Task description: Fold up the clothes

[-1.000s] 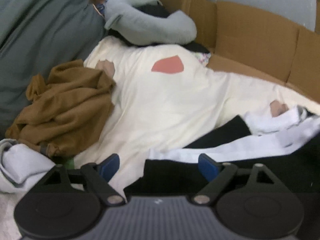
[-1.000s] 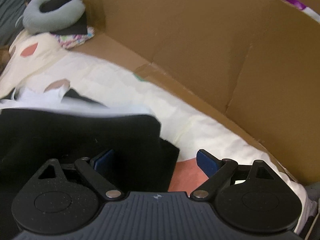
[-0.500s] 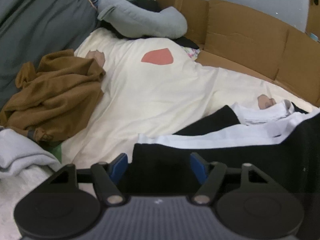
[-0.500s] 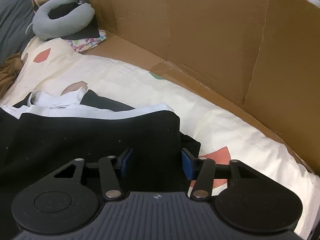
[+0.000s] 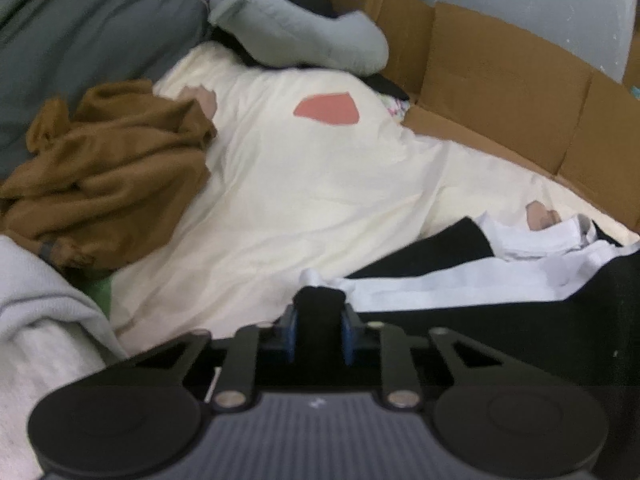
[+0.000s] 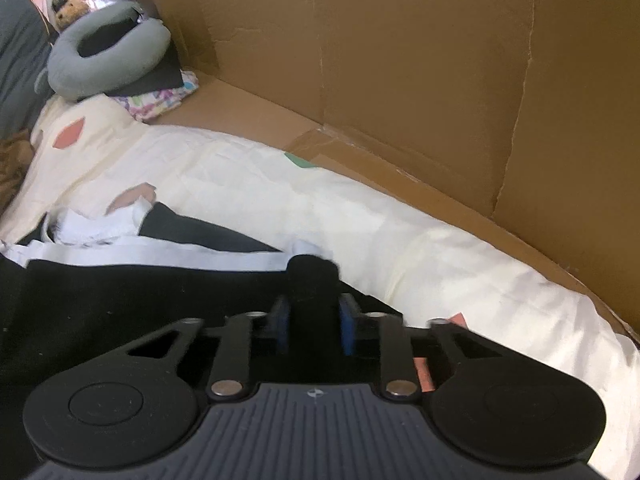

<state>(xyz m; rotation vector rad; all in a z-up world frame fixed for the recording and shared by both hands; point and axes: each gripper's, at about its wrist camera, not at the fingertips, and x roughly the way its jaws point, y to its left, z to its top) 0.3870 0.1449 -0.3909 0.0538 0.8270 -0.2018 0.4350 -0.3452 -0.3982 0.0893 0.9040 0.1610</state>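
A black garment (image 5: 500, 332) with a white band (image 5: 440, 288) lies on a cream bed sheet (image 5: 320, 184). In the left wrist view my left gripper (image 5: 320, 332) is closing, and its blue pads pinch a bunched near-left corner of the black cloth. In the right wrist view the same black garment (image 6: 120, 304) spreads to the left, its white band (image 6: 160, 258) along the far edge. My right gripper (image 6: 312, 328) is closing too, blue pads squeezing a raised fold at the garment's right corner.
A crumpled brown garment (image 5: 108, 176) and a pale grey cloth (image 5: 44, 320) lie left. A grey neck pillow (image 5: 296, 32) sits at the head of the bed on dark folded clothes. Cardboard walls (image 6: 400, 80) line the far side. A dark green cushion (image 5: 80, 20) stands far left.
Both grippers went from wide open to pinched on the black garment's near corners. The cloth now bunches up between each pair of pads.
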